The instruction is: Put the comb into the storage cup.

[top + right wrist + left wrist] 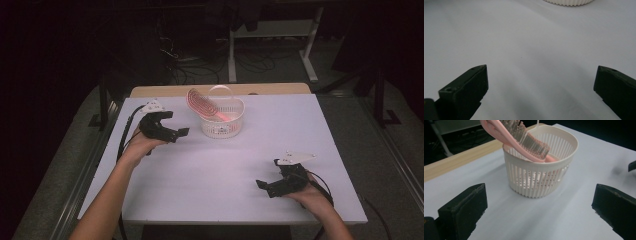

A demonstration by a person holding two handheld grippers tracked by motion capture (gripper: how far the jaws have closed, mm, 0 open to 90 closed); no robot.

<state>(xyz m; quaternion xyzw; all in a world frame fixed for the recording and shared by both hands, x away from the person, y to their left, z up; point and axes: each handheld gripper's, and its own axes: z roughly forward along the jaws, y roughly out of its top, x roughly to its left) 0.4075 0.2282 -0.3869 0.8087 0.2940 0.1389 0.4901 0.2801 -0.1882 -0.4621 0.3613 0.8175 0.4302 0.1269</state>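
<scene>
- Dark room, white counter with a wooden strip at the far edge.
- Left tool spread wide, empty, hovering just left of the basket.
- Pink hairbrush stands tilted in the white slotted basket, head sticking out over the rim.
- Right tool open, empty, well apart near the front edge.
- Step looks like drop-off done; next probably backing the left tool clear.

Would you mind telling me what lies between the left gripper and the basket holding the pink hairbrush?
Nothing: in the left gripper view, bare white table runs from the open left gripper to the basket.
</scene>
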